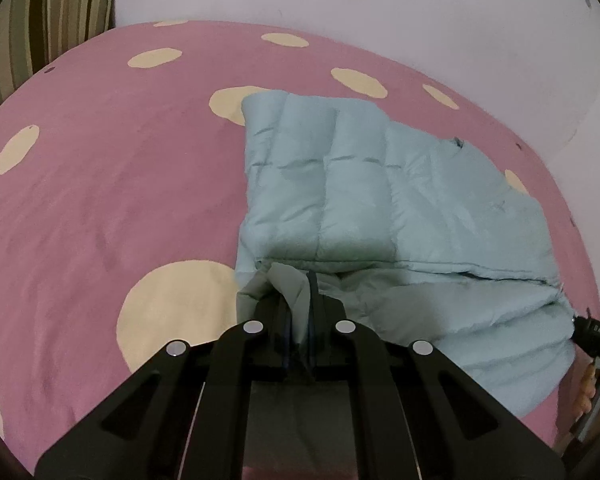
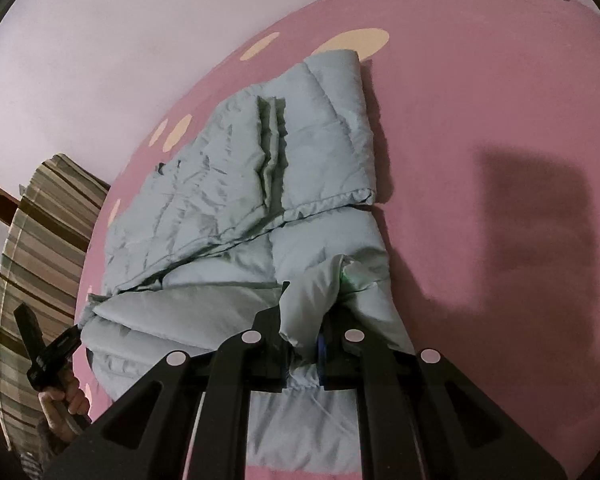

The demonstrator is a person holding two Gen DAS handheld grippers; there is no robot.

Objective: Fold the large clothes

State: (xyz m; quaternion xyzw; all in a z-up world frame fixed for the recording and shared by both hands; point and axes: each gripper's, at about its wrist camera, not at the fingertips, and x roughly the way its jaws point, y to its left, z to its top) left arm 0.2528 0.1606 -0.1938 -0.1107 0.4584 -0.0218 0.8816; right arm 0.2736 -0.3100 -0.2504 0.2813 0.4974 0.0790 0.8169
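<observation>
A pale blue quilted puffer jacket [image 1: 360, 184] lies partly folded on a pink bedsheet [image 1: 100, 168] with cream dots. In the left wrist view my left gripper [image 1: 296, 300] is shut on a near corner of the jacket, and the fabric bunches up between its fingers. My right gripper [image 1: 578, 322] shows at the right edge, pinching the jacket's other near corner. In the right wrist view the jacket [image 2: 228, 184] stretches away. There my right gripper [image 2: 304, 320] is shut on a fold of its hem. My left gripper [image 2: 74, 332] holds the far left corner, with a hand [image 2: 64, 396] behind it.
A striped pillow [image 1: 52, 20] lies at one end of the bed and appears again as the pillow [image 2: 32, 240] at the left in the right wrist view. A pale wall [image 1: 380, 20] runs along the bed's far side. A dark shadow [image 2: 540, 220] falls on bare sheet.
</observation>
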